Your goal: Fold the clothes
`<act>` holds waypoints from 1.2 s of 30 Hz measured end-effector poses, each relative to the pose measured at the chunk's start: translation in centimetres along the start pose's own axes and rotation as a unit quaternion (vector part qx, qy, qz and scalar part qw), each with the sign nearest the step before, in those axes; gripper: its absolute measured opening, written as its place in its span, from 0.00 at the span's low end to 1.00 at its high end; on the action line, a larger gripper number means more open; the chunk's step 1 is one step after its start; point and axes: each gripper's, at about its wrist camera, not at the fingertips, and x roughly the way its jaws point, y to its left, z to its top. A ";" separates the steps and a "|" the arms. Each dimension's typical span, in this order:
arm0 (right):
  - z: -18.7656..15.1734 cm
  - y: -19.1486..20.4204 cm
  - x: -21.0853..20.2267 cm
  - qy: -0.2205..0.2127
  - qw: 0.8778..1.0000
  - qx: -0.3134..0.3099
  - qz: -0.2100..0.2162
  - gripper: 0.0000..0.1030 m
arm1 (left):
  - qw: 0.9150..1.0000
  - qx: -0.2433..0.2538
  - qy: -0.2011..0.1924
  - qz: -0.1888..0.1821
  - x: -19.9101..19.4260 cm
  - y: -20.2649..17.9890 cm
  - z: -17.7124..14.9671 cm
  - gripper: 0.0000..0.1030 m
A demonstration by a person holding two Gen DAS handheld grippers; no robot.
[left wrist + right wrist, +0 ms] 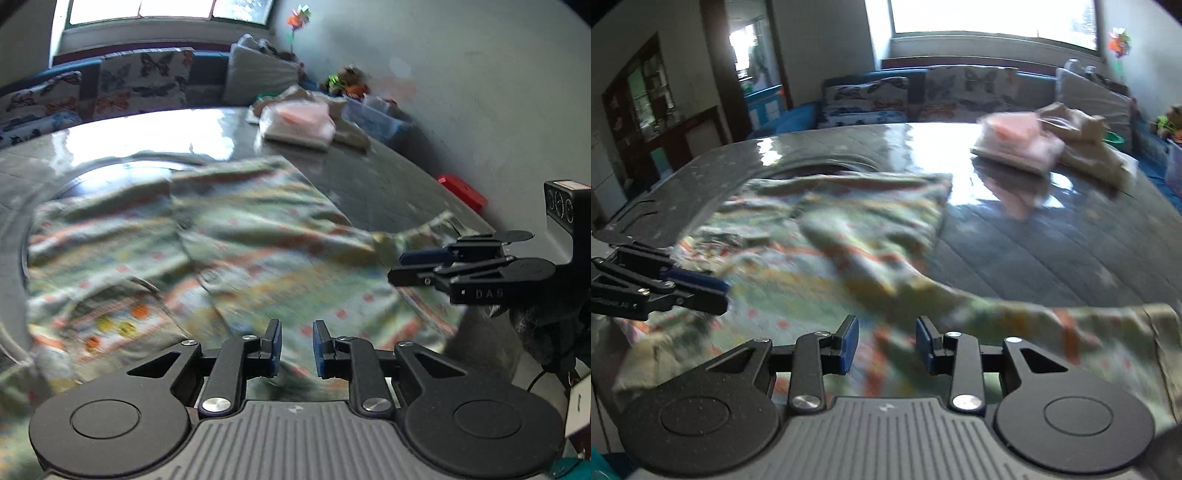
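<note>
Both claws hover with jaws apart, gripping nothing: left claw [297, 347], right claw [887, 345]. The patterned garment [229, 243] lies flat on the desk [388, 177], stretching toward upper left.

soft printed cloth garment [229, 236]; glossy quilted table cover [1015, 236]; matt black plastic tongs [297, 349].

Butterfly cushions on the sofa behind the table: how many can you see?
2 butterfly cushions for certain: one at the sofa's left, one to its right. A plain grey cushion follows. Others may be hidden behind the table edge.
</note>
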 end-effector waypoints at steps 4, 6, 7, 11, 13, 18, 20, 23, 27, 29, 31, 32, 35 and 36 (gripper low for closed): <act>-1.7 -2.5 -1.4 -0.014 0.999 0.028 -0.020 0.33 | 1.000 0.007 0.010 -0.001 0.6 -0.8 -0.6 0.20; -2.2 -3.8 -2.0 -0.021 0.998 0.045 -0.029 0.34 | 1.000 0.009 0.011 0.001 0.5 -1.0 -0.6 0.20; -2.4 -4.4 -2.3 -0.024 0.998 0.052 -0.037 0.36 | 1.000 0.009 0.012 0.002 0.6 -1.1 -0.5 0.21; -2.9 -6.3 -2.9 -0.033 0.995 0.067 -0.065 0.40 | 1.000 0.012 0.013 0.007 0.6 -1.5 -0.5 0.25; -3.0 -7.2 -3.1 -0.036 0.994 0.075 -0.077 0.42 | 1.000 0.012 0.014 0.010 0.6 -1.7 -0.4 0.27; -3.2 -8.5 -3.3 -0.040 0.991 0.081 -0.103 0.51 | 1.000 0.016 0.013 0.018 0.6 -2.4 -0.2 0.37; -3.3 -9.1 -3.3 -0.041 0.989 0.086 -0.113 0.56 | 1.000 0.018 0.011 0.020 0.5 -2.7 0.0 0.40; -3.6 -9.9 -3.6 -0.045 0.988 0.086 -0.123 0.60 | 1.000 0.022 0.005 0.021 0.4 -3.4 0.4 0.45; -3.9 -10.3 -3.9 -0.054 0.986 0.096 -0.126 0.66 | 0.999 0.028 -0.002 0.022 0.4 -4.3 0.8 0.54; -4.1 -10.2 -4.3 -0.060 0.985 0.099 -0.131 0.75 | 0.999 0.029 -0.006 0.024 0.4 -4.7 1.0 0.59; -4.3 -10.2 -4.8 -0.069 0.984 0.098 -0.133 0.79 | 0.999 0.030 -0.014 0.027 0.3 -5.1 1.1 0.68; -4.5 -10.1 -5.1 -0.077 0.983 0.100 -0.136 0.84 | 0.999 0.031 -0.018 0.029 0.3 -5.3 1.2 0.71; -5.1 -9.9 -6.7 -0.113 0.975 0.116 -0.154 0.98 | 0.998 0.036 -0.038 0.036 -0.1 -5.9 1.6 0.83; -5.3 -9.8 -7.1 -0.123 0.972 0.119 -0.160 1.00 | 0.998 0.038 -0.045 0.037 -0.3 -6.2 1.7 0.88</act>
